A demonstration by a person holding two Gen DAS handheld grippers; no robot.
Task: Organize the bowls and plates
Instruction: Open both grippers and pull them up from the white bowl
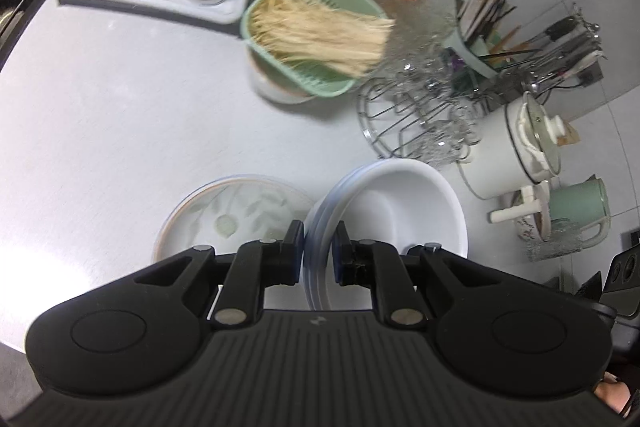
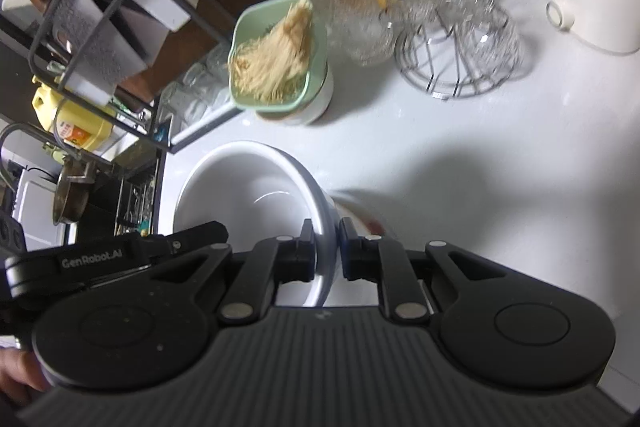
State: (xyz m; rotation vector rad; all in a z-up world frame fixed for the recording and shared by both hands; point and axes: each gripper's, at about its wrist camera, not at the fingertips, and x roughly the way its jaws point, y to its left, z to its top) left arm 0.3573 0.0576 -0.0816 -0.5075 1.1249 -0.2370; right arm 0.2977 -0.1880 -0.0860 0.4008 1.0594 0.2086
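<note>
We are mid-carry: the left gripper [image 1: 318,253] and right gripper [image 2: 326,251] each have their fingers clenched on opposite rims of the stack of white bowls [image 1: 400,203], just beside the leaf-patterned plate [image 1: 236,215] on the counter [image 1: 120,107]. Next, we judge, comes a level, matched set-down.

bare counter [image 1: 100,115] left, wire rack [image 1: 416,123] and colander [image 1: 312,31] crowding ahead

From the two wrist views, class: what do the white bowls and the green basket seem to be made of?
White bowls: likely glazed ceramic or melamine, judging by the smooth glossy rims and soft highlights. Green basket: probably matte plastic, with moulded slots and rounded corners.
</note>
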